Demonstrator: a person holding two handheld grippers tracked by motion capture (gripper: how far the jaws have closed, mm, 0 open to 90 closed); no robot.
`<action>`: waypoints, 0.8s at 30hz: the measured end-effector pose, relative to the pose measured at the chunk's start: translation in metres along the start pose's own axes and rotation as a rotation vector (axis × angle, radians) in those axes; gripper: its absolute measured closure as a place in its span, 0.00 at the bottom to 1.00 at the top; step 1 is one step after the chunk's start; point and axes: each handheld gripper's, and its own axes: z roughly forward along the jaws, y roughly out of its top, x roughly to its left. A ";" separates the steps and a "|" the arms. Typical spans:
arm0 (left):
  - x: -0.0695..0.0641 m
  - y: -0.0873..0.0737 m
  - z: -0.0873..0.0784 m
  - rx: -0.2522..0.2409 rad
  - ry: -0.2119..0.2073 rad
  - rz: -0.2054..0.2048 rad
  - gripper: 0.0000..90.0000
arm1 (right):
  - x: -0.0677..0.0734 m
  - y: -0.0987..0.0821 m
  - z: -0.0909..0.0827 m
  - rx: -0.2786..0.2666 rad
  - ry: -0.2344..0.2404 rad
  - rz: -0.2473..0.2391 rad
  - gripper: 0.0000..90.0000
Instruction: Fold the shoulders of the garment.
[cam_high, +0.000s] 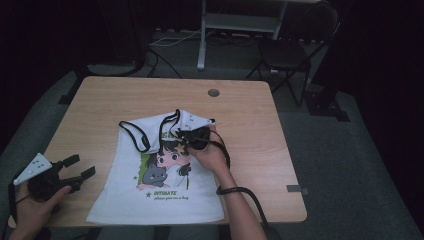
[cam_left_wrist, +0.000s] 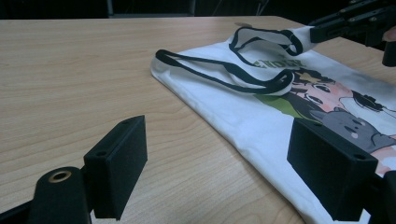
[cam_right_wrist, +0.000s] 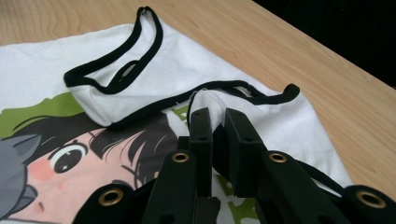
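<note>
The tank top (cam_high: 160, 170), white with black trim and a cartoon print of a dark-haired face and a grey cat, lies spread on the wooden bench (cam_high: 100, 105), its hem toward the person's edge and its straps toward the far side. In the high view its upper right part, near the neckline, is lifted and folded over toward the middle of the print. The right claw (cam_high: 186, 134) is there, held in the person's right hand (cam_high: 212, 155), and its cable (cam_high: 245, 192) trails back along the forearm. In the right gripper view the two black jaws are pressed close together on a small ridge of white cloth (cam_right_wrist: 205, 100) by the black-edged neckline, so the right claw (cam_right_wrist: 214, 116) is pinching the tank top (cam_right_wrist: 42, 79). The left claw (cam_high: 80, 167) sits at the near left part of the bench, just beside the garment's left edge and apart from it, held in the left hand (cam_high: 35, 205), with its grey three-cornered plate (cam_high: 34, 167) on top. In the left gripper view its jaws stand spread wide with nothing between them, the left claw (cam_left_wrist: 217, 158) over bare wood and the side of the tank top (cam_left_wrist: 261, 121), while the strap loops (cam_left_wrist: 252, 60) lie farther off.
</note>
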 end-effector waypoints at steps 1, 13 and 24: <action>0.000 0.000 0.000 0.000 0.000 0.000 0.22 | 0.000 0.000 0.000 0.001 0.001 -0.002 0.91; 0.000 0.000 0.000 -0.002 0.001 0.001 0.22 | 0.006 -0.005 -0.002 0.010 0.010 -0.018 0.91; 0.000 0.000 0.000 0.001 0.001 0.003 0.22 | 0.012 -0.009 -0.001 0.019 0.026 -0.028 0.90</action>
